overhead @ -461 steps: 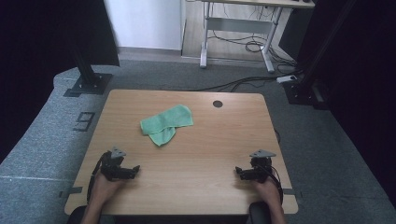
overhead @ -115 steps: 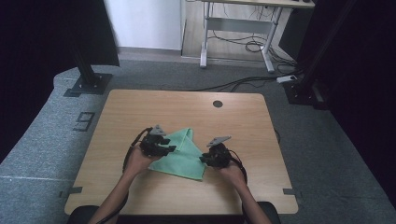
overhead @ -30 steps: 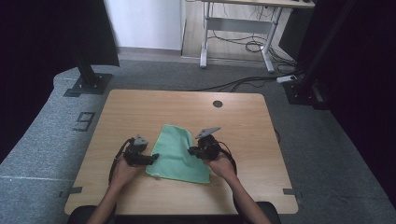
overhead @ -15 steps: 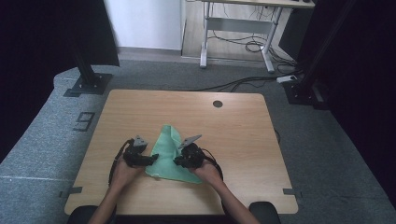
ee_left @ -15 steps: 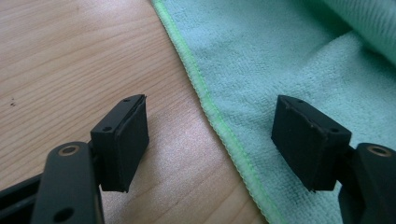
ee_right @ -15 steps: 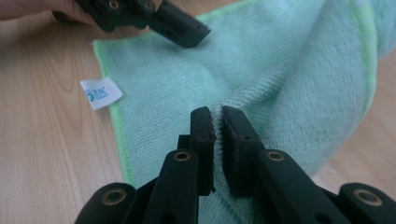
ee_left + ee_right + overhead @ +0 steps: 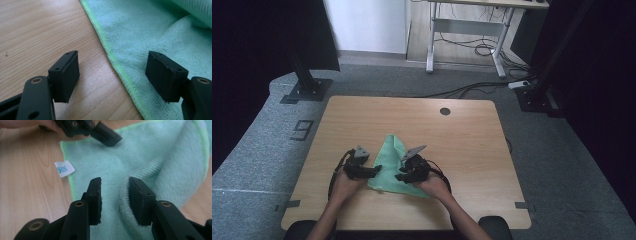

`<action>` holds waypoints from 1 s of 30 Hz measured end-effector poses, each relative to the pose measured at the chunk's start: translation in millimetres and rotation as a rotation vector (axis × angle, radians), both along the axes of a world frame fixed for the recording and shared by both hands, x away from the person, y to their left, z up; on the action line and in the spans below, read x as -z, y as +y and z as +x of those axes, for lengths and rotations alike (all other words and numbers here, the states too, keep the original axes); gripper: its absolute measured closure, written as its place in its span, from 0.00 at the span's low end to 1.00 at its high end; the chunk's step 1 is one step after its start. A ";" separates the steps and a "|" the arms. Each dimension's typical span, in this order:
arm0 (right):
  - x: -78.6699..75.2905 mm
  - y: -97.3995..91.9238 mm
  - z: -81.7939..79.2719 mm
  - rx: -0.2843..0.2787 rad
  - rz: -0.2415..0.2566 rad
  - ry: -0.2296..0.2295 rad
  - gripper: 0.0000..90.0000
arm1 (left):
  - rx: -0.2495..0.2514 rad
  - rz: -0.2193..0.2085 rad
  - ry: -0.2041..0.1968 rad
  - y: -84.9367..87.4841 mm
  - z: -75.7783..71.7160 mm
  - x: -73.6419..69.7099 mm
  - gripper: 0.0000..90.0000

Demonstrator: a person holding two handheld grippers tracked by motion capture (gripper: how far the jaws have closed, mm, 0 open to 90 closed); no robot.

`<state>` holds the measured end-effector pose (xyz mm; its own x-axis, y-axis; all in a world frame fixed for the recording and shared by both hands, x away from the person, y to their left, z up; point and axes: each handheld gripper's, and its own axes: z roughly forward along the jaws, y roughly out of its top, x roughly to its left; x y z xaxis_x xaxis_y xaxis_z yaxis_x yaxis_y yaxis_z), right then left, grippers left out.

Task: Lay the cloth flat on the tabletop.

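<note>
Cloth (image 7: 391, 167) on desk (image 7: 472, 145) half folded, flap over middle. My right tool (image 7: 113, 192) just opening, releasing fold. Left tool (image 7: 112, 75) open, empty, straddling hem. Second fold left.

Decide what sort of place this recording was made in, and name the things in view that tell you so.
Most likely a lab or studio set up for recording, not a home. A bare wooden table stands on grey carpet marked with tape, black curtains hang at both sides, and cables trail under a desk frame behind.
</note>
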<state>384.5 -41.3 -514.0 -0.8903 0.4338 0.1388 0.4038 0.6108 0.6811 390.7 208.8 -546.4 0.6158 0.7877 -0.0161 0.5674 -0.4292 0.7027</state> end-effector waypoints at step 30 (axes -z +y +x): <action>-13.8 -94.6 55.1 0.308 -0.037 -0.071 0.56 | 0.000 -0.002 -0.002 -0.1 0.2 0.3 0.29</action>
